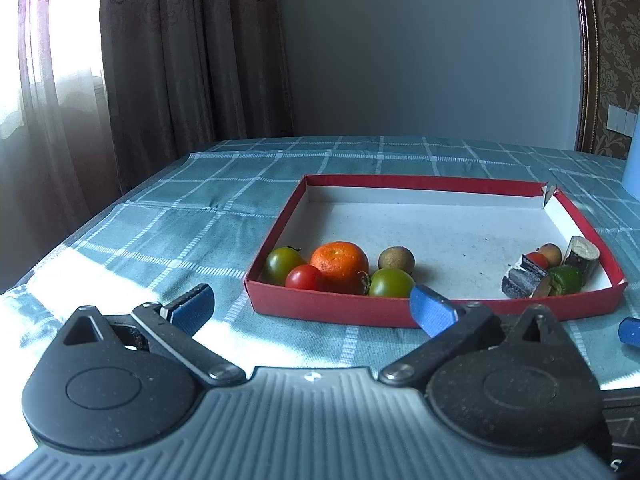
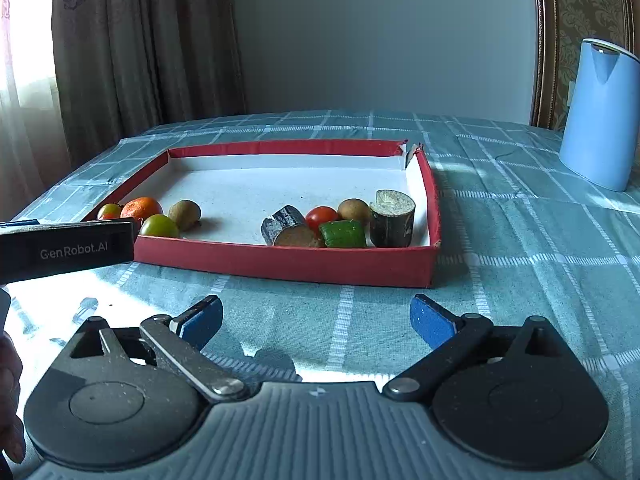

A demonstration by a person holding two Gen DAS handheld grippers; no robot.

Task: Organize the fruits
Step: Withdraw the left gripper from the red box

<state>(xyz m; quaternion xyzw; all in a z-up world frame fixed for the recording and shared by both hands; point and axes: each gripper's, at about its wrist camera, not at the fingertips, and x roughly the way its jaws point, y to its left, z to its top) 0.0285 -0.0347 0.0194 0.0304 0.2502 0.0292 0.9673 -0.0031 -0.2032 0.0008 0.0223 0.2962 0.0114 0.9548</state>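
So from the left wrist view, the left hand-held gripper (image 1: 312,312) is spread wide with nothing in it, sitting just short of the red tray (image 1: 440,184) on the table (image 1: 192,208). Right past its fingers, in the tray's near left corner, there's an orange (image 1: 339,260) bunched up with a red tomato (image 1: 303,277), two green tomatoes (image 1: 391,282) and a kiwi (image 1: 396,259). From the right wrist view, the right hand-held gripper (image 2: 316,320) is also wide open and empty, a bit back from the tray, with the cut log piece (image 2: 391,218) and green chunk (image 2: 343,233) ahead in the near right corner. Blue kettle (image 2: 596,116) far right.
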